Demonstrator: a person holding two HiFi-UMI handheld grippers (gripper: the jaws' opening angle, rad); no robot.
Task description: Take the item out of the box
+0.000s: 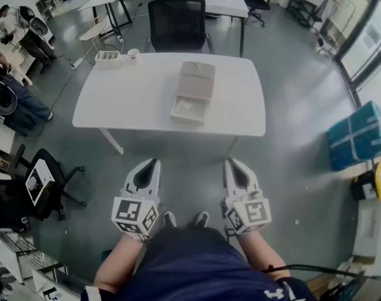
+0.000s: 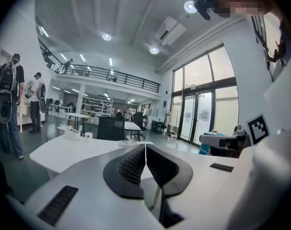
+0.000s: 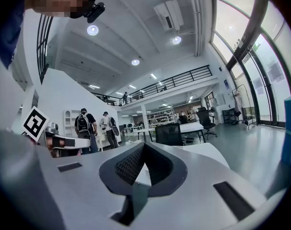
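Note:
An open cardboard box (image 1: 193, 93) lies in the middle of the white table (image 1: 128, 99), its lid folded back away from me. A pale item (image 1: 188, 108) rests in the near half of the box. Both grippers hang over the floor in front of my body, short of the table's near edge. The left gripper (image 1: 154, 163) is shut with nothing between its pads, which meet in the left gripper view (image 2: 145, 145). My right gripper (image 1: 230, 163) is also shut and empty, with its pads together in the right gripper view (image 3: 143, 144). Both point roughly level toward the table.
A black office chair (image 1: 178, 21) stands behind the table. A white organiser (image 1: 108, 58) and a cup (image 1: 133, 54) sit at the table's far left corner. Another black chair (image 1: 49, 180) is at my left, a blue wrapped package (image 1: 358, 135) on the floor at right. People (image 1: 18, 30) stand far left.

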